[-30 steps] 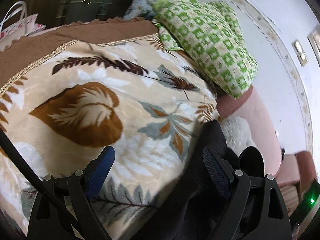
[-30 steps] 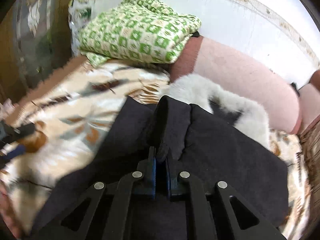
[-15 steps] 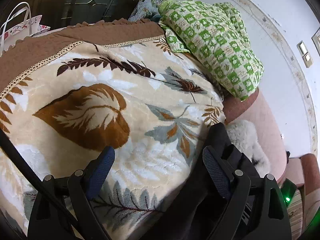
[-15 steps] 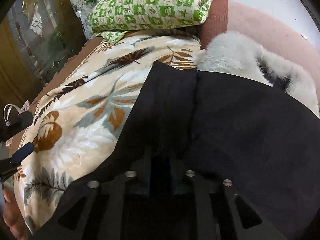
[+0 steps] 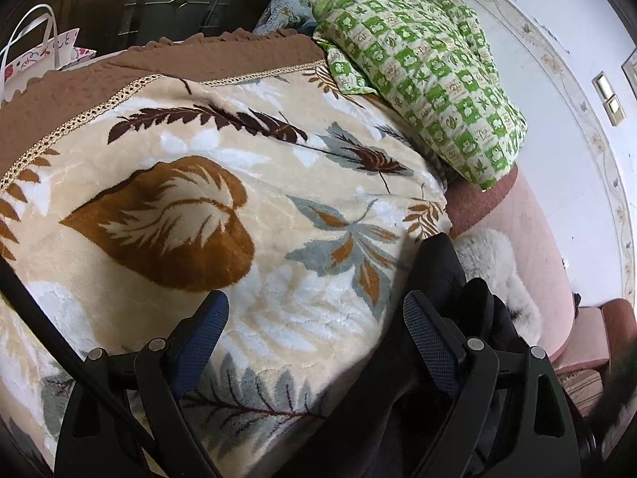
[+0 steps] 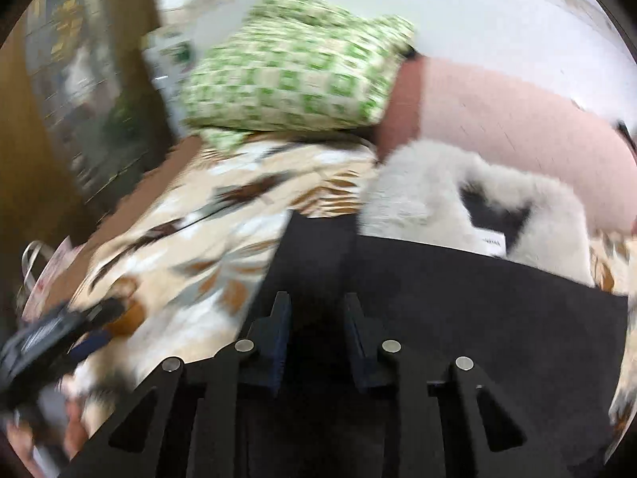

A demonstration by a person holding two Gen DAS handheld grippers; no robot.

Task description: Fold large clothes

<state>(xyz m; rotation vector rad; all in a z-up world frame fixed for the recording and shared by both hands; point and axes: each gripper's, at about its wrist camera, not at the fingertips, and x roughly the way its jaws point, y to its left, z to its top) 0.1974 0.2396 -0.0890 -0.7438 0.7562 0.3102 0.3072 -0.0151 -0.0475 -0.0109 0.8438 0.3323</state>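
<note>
the left gripper (image 5: 314, 318) hangs wide open over the leaf-print blanket (image 5: 223, 215), nothing between its pads, while the black garment (image 5: 434, 275) lies just off its right finger, running down under that side of the gripper. over on the right wrist view, blurred with motion, the right gripper (image 6: 316, 310) shows its pads parted a little way with a clear gap. they have just been opening and then easing back in, and the black garment (image 6: 458, 302) sits flat beneath and ahead of them, not pinched that i can see. so the cloth looks let go, spread on the bed.

the garment reaches ahead of the right gripper to a pale furry collar (image 6: 422, 199), with the pink bolster (image 6: 517, 127) beyond and the green checked pillow (image 6: 294, 75) up to the left.

how will it handle? a judgement: thick, matte, coat-like cloth, soft and floppy, with some heft, more so at the fur end. it will sag and drag on the plush blanket rather than slide, so one grip will trail the rest. not fragile, not slippery.

where to take hold: the near left edge, just ahead of the right gripper's left finger, offers a clean doubled hem; the left gripper could take the same edge beside its right finger. pinch edge, not the flat middle, and both grippers together.
</note>
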